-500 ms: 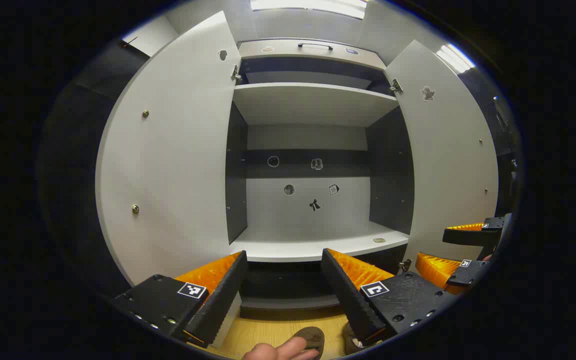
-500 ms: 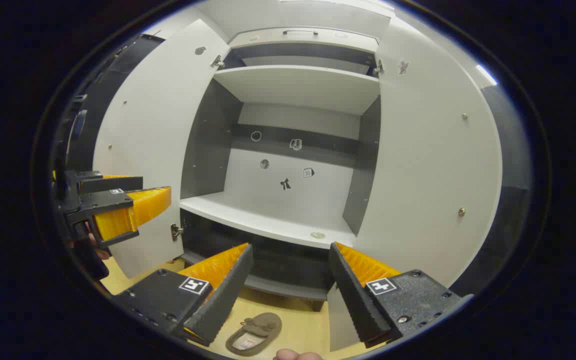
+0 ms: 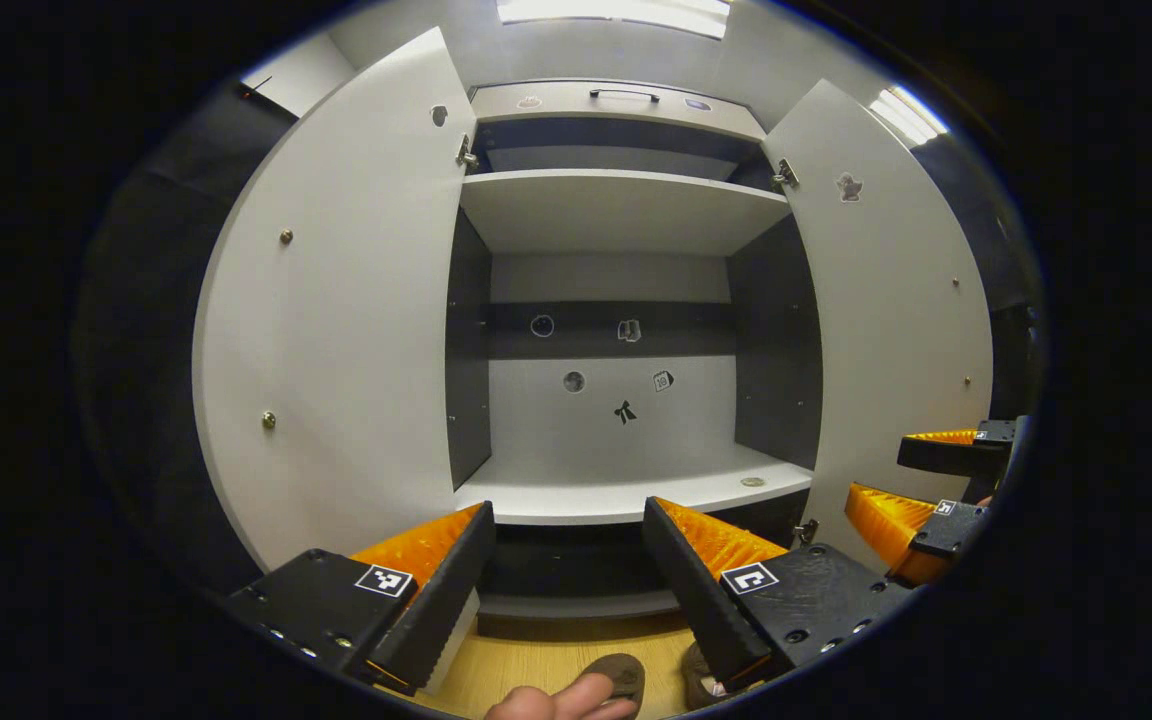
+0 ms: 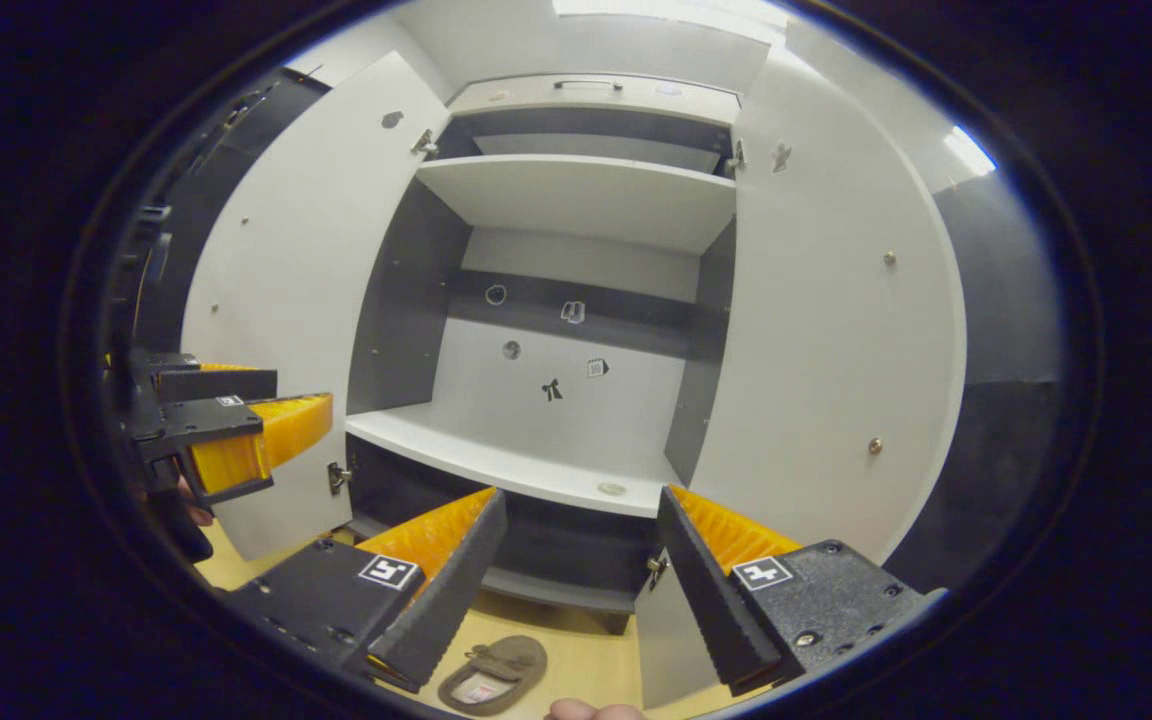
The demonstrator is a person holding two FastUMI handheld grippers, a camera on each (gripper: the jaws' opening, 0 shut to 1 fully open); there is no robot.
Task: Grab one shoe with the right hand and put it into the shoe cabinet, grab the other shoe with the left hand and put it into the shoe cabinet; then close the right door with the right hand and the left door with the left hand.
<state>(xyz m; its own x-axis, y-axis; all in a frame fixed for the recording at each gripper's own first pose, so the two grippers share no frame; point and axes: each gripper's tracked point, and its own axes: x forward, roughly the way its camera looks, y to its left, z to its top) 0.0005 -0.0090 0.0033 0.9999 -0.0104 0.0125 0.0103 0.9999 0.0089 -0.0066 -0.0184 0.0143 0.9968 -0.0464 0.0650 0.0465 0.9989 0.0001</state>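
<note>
Both grippers spread and empty before the open white shoe cabinet (image 3: pixel 626 490).

The left gripper (image 3: pixel 566 590) and right gripper (image 4: pixel 581 590) face its bare lower shelf edge at 12 o'clock; doors swung wide; one brown slipper (image 4: pixel 491 675) lies on the wooden floor (image 4: pixel 586 660) at 6 o'clock.

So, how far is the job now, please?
Nothing looks done yet. The shoe cabinet has bare shelves, and both doors stand open. One brown shoe lies on the floor below the right gripper, another shoe below the left gripper. Both grippers are open and hold nothing. Left: grab and place both shoes, then close the doors.
</note>
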